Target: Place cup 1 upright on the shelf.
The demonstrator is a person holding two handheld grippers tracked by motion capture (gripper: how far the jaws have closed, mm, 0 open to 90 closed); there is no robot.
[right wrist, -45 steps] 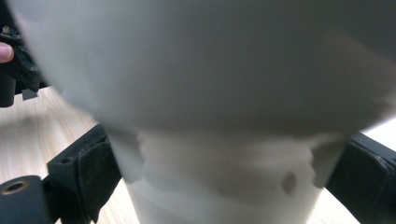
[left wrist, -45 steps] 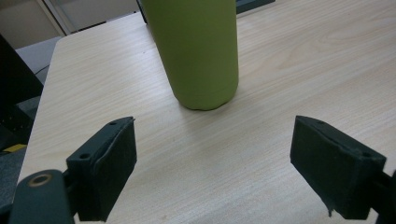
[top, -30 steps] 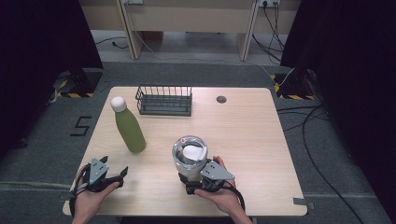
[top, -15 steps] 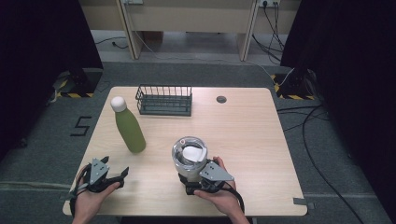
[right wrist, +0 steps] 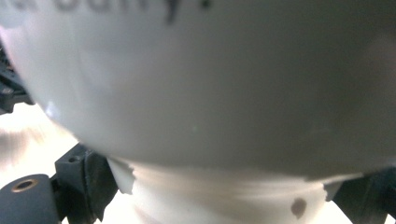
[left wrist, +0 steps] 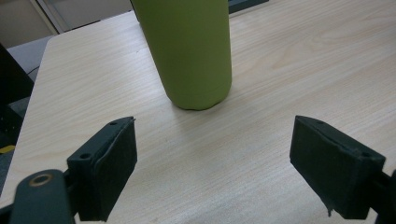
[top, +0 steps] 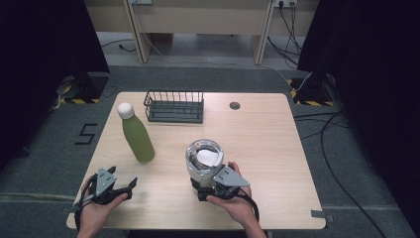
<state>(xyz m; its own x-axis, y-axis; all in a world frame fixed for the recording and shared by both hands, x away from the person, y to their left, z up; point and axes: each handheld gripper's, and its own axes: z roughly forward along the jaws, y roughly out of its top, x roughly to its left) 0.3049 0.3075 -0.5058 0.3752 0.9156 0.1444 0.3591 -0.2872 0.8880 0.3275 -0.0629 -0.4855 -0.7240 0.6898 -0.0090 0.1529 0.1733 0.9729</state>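
From above, the right claw (top: 205, 186) grips the jar (top: 204, 158), near the middle of the tabletop (top: 267, 139). The left claw (left wrist: 215, 158) is wide open and empty, bottle (left wrist: 189, 51) just ahead. Right gripper view: jar (right wrist: 201, 84) squeezed between jaws.

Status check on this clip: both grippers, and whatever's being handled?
Left gripper open, empty, facing green bottle. Right gripper closed around base of clear round jar, upright on wooden table. Nothing in the way.
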